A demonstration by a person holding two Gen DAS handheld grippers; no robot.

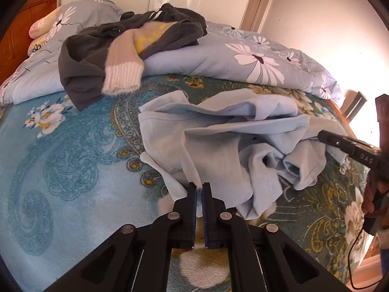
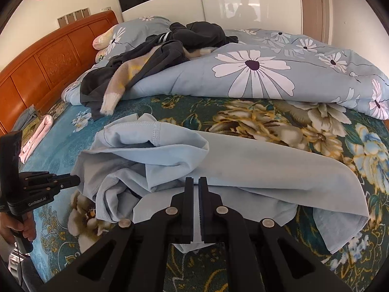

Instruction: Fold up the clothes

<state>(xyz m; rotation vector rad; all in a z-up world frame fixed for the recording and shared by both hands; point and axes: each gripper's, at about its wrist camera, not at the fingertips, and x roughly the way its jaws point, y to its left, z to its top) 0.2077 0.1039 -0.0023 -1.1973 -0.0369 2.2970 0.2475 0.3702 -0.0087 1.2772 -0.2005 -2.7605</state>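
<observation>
While both jaws pairs clamp pale blue garment, left gripper pinches near hem edge, right gripper pinches fabric fold. Only right view shows pink cloth far left and headboard fully. Clothes pile beyond garment. Right gripper's fingertips buried in fabric in left view.

Left wrist view: close above the bed, angled down past its own fingers toward the wall. Right wrist view: same downward tilt, facing the headboard. Shared: light blue garment, duvet, each other's gripper.
</observation>
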